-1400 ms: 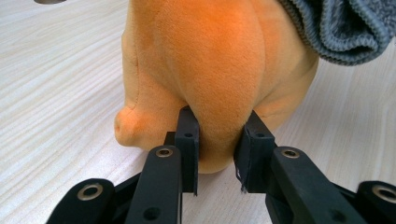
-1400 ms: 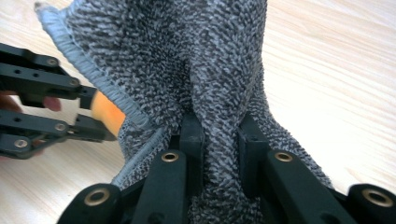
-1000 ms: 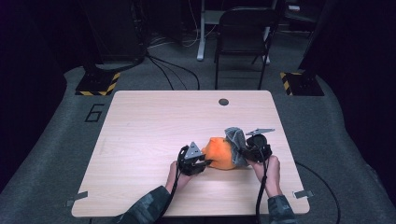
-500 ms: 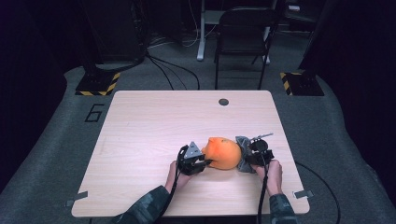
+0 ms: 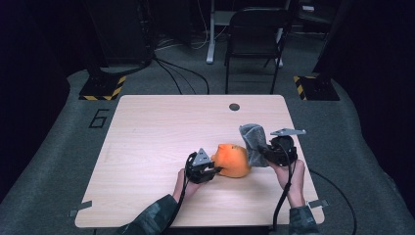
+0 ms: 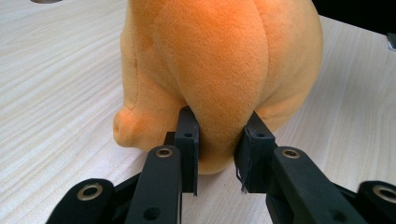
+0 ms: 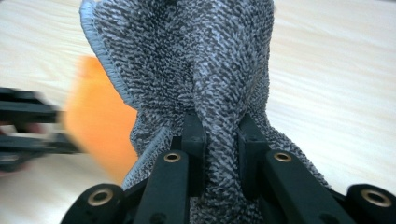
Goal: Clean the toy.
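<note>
On wood — plush orange toy [image 6: 219, 70], nubby cloth [image 7: 196, 60].

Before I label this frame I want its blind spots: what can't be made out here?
- Orange plush toy: top cut off by the left gripper view's upper edge; what figure it is stays unclear.
- Grey cloth: its bunched folds hide its shape.
- Left gripper: blurred in the right gripper view.
- Small dark round thing: too small in the high view.

Orange plush toy [image 5: 232, 160] on table; grey cloth [image 5: 253, 142] lifted, just beside.
</note>
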A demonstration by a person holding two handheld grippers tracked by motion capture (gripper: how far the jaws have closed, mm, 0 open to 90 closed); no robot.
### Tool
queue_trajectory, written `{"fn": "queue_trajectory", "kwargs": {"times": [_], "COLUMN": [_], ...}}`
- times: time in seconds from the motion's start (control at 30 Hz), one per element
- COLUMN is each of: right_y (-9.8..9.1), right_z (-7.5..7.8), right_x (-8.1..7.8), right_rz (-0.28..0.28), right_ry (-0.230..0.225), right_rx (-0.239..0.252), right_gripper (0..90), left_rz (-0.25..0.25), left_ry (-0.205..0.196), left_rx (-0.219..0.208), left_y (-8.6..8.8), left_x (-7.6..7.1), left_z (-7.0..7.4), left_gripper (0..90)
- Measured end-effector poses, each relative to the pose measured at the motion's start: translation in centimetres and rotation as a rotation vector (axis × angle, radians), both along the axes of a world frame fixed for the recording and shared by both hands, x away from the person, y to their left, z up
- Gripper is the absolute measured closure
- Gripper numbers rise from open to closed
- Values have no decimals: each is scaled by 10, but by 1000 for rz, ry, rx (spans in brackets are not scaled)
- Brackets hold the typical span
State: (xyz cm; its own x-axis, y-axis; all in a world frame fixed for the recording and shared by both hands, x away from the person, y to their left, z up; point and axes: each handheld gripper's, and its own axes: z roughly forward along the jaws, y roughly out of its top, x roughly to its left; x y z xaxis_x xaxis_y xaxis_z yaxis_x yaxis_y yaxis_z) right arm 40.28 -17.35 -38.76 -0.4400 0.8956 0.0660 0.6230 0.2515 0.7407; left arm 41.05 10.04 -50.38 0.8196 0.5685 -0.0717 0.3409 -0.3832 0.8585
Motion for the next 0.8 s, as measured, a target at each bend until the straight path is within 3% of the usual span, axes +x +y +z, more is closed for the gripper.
{"fn": "queue_trajectory", "kwargs": {"times": [0.07,0.13,0.2,0.27,0.47,0.67,0.8], "right_y": [14,31,42,47,46,43,42], "right_z": [-1,-13,-28,-36,-39,-41,-42], "right_x": [-2,2,7,8,9,11,12], "right_rz": [32,63,63,56,59,62,63], "right_ry": [9,40,59,58,60,69,66], "right_rx": [-2,-40,-109,-127,-126,-112,-108], "right_gripper": [775,776,779,781,783,783,783], "left_rz": [0,0,1,0,-11,-21,-29], "left_ry": [0,1,4,10,8,-5,-21], "left_rx": [0,2,4,-1,-2,8,28], "left_y": [0,0,1,2,3,7,9], "left_x": [0,0,1,2,3,5,6], "left_z": [0,0,-1,-2,-1,0,0], "left_gripper": [726,725,719,712,653,443,358]}}
